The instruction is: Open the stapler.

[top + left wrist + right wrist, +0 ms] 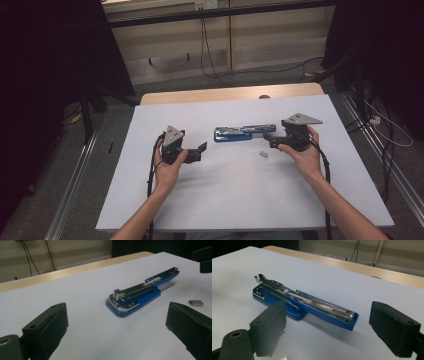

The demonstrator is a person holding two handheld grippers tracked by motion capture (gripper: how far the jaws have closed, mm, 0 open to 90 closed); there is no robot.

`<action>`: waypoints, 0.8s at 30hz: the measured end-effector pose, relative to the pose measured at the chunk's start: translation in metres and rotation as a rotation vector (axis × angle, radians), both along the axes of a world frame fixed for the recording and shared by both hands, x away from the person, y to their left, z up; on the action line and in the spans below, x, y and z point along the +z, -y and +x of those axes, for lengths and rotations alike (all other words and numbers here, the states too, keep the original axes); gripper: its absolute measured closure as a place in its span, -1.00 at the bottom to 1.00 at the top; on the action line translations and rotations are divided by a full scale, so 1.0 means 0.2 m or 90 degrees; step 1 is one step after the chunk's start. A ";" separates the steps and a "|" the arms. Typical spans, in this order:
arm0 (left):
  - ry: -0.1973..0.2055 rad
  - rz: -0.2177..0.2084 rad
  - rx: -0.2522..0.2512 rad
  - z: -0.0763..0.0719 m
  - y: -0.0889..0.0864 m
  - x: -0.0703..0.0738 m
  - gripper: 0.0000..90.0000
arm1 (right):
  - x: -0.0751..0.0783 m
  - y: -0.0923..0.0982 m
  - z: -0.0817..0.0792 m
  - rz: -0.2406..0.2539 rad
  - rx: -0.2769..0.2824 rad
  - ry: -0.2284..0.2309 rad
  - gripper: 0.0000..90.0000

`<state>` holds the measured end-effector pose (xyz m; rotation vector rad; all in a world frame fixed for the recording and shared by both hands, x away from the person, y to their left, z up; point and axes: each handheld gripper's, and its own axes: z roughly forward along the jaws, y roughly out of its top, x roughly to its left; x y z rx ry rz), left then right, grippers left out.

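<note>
A blue stapler (240, 133) (135, 296) (304, 305) lies folded open and flat on the white table (225, 200), its metal staple channel facing up. A small strip of staples (264, 154) (196, 303) rests just in front of its right end. My right gripper (270, 140) (327, 326) is at that right end with its jaws open; the pads do not touch the stapler. My left gripper (199, 152) (115, 322) is open and holds nothing, a short way left of the stapler's other end and pointing at it.
A bare wooden strip (225, 94) runs along the table's far edge. Beyond it are a pale wall panel with hanging cables (205, 45) and dark curtains on both sides. Metal rails (75, 175) run along the floor beside the table.
</note>
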<state>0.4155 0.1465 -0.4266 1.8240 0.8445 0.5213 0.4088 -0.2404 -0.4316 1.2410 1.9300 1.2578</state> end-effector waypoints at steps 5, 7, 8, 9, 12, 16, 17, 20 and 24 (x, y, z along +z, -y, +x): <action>-0.004 -0.005 0.013 -0.06 -0.06 -0.02 -0.92 | 0.01 0.01 -0.04 0.004 0.016 -0.003 -0.71; 0.000 -0.006 0.017 -0.08 -0.07 -0.02 -0.92 | 0.01 0.02 -0.06 0.002 0.018 -0.002 -0.70; 0.000 -0.005 0.020 -0.09 -0.09 -0.02 -0.92 | 0.01 0.03 -0.07 0.007 0.020 -0.005 -0.71; 0.001 -0.009 0.020 -0.10 -0.09 -0.02 -0.92 | 0.01 0.03 -0.08 0.009 0.021 -0.007 -0.72; 0.006 0.003 0.017 -0.14 -0.11 -0.03 -0.92 | 0.01 0.04 -0.11 0.001 0.025 -0.009 -0.72; 0.014 -0.001 0.016 -0.19 -0.14 -0.03 -0.92 | 0.03 0.06 -0.14 0.006 0.033 -0.009 -0.72; 0.017 0.000 0.017 -0.20 -0.15 -0.03 -0.92 | 0.02 0.06 -0.15 0.008 0.033 -0.010 -0.72; 0.015 0.002 0.019 -0.23 -0.16 -0.03 -0.92 | 0.01 0.08 -0.16 0.008 0.033 -0.014 -0.72; 0.016 0.001 0.017 -0.27 -0.19 -0.04 -0.92 | 0.01 0.08 -0.17 0.008 0.029 -0.020 -0.72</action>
